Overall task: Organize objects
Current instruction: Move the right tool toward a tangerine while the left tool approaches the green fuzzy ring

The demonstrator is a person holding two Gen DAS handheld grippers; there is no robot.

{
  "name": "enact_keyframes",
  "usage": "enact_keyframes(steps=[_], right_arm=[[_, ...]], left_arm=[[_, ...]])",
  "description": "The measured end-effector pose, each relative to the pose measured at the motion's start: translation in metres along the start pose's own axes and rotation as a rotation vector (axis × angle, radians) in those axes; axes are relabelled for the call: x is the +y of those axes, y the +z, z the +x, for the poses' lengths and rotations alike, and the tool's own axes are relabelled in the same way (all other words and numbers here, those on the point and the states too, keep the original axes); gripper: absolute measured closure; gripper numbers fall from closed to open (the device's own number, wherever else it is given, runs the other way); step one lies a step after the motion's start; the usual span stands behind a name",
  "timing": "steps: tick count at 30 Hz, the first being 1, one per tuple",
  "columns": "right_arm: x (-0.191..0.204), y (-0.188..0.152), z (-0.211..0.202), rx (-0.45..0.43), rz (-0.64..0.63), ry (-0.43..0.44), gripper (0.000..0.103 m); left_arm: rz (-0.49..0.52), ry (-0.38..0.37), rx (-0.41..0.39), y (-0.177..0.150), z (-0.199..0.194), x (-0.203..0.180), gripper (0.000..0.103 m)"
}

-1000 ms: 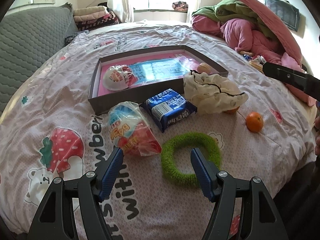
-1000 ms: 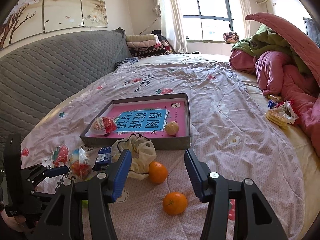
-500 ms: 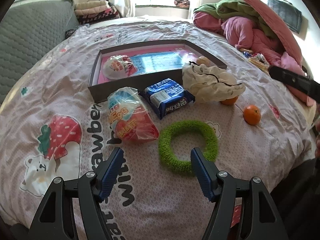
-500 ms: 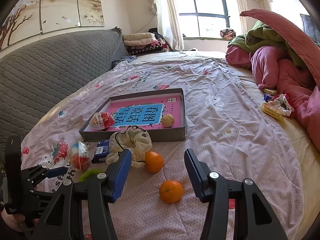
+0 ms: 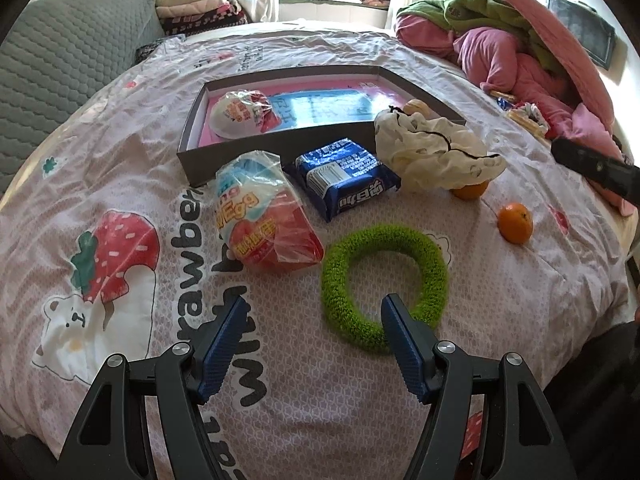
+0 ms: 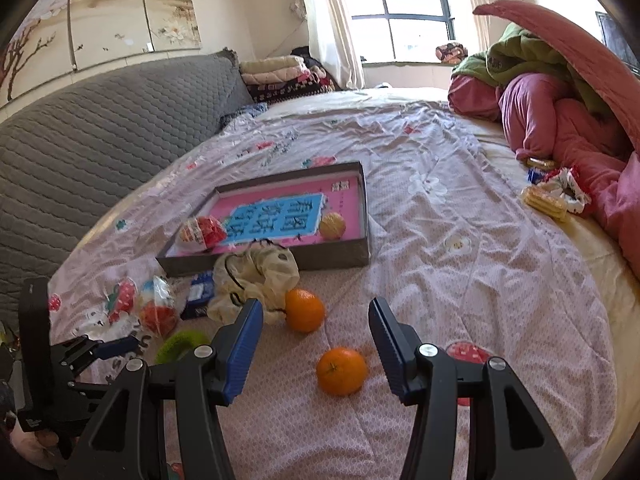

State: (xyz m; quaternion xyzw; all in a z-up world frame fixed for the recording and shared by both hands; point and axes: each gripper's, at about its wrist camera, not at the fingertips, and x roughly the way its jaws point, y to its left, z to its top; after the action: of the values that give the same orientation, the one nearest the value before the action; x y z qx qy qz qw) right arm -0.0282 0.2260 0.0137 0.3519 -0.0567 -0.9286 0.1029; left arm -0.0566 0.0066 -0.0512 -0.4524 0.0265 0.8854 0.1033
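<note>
A grey tray [image 5: 280, 150] with a pink floor lies on the bed and holds a wrapped toy egg [image 5: 240, 114] and a yellow fruit [image 6: 332, 225]. In front of it lie a bagged toy egg [image 5: 262, 216], a blue snack pack [image 5: 346, 178], a cream cloth pouch [image 5: 432, 154], a green fuzzy ring [image 5: 384, 280] and two oranges [image 6: 305, 310] [image 6: 341, 370]. My left gripper [image 5: 314, 318] is open and empty, just short of the ring. My right gripper [image 6: 316, 322] is open and empty above the nearer orange.
Pink and green bedding [image 6: 560, 92] is piled at the right. Snack packets [image 6: 554, 196] lie beside it. A grey quilted headboard [image 6: 100, 120] runs along the left, with folded blankets [image 6: 276, 76] at the back. The bed edge drops away at the near right [image 5: 600, 340].
My left gripper has drawn back and up a little, so the ring now lies ahead of its fingers. My right gripper has moved forward toward the two oranges.
</note>
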Motion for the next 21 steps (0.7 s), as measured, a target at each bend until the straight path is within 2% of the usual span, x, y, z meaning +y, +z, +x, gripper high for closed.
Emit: enact_keyframes(steps=[4, 21], right_arm=[[0.000, -0.007, 0.008, 0.043, -0.013, -0.037, 0.048], [-0.005, -0.025, 0.026, 0.142, -0.026, -0.073, 0.048]], left_arm=[[0.000, -0.001, 0.003, -0.003, 0.000, 0.000, 0.032], [-0.002, -0.010, 0.010, -0.016, 0.001, 0.000, 0.031]])
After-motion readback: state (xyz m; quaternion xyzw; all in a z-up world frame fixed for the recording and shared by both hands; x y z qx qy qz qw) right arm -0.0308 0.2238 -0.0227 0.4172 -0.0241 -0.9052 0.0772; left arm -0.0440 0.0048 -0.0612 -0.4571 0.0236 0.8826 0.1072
